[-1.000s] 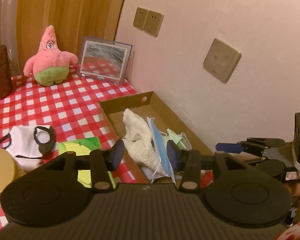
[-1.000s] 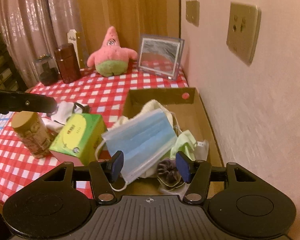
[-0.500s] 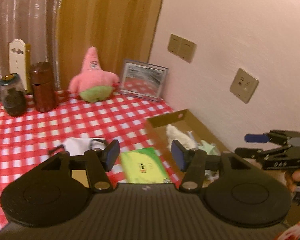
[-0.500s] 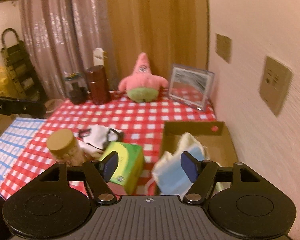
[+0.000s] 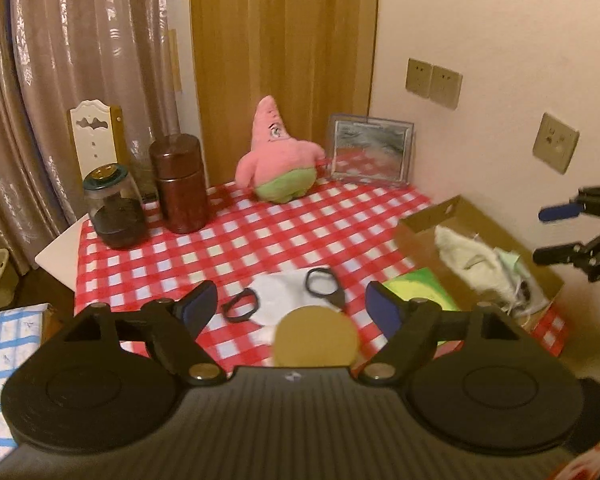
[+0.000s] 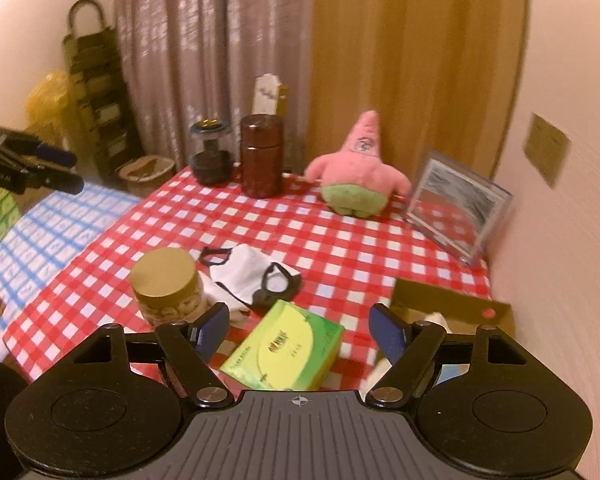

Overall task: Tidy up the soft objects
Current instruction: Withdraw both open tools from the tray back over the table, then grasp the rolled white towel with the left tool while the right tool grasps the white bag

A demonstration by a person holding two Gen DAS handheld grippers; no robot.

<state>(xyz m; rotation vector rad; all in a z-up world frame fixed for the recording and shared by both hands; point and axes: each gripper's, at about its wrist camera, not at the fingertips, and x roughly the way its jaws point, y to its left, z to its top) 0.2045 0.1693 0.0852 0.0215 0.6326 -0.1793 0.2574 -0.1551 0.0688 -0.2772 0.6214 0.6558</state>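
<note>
both the left gripper (image 5: pixel 288 308) and the right gripper (image 6: pixel 298 324) hang empty, jaws opening wide; a white cloth (image 5: pixel 466 256) lies in the cardboard box (image 5: pixel 428 220), a white mask (image 6: pixel 248 272) on the checkered tablecloth (image 6: pixel 340 240).

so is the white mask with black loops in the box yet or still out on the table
Still out. The white mask lies flat on the checked tablecloth beside the jar, well apart from the cardboard box.

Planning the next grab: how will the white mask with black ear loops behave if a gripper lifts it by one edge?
The white mask lies flat and creased on the tablecloth, so it will probably droop instead of holding shape. It looks thin, so likely very light. Its black loops sprawl loose and may snag the jar touching its edge.
</note>
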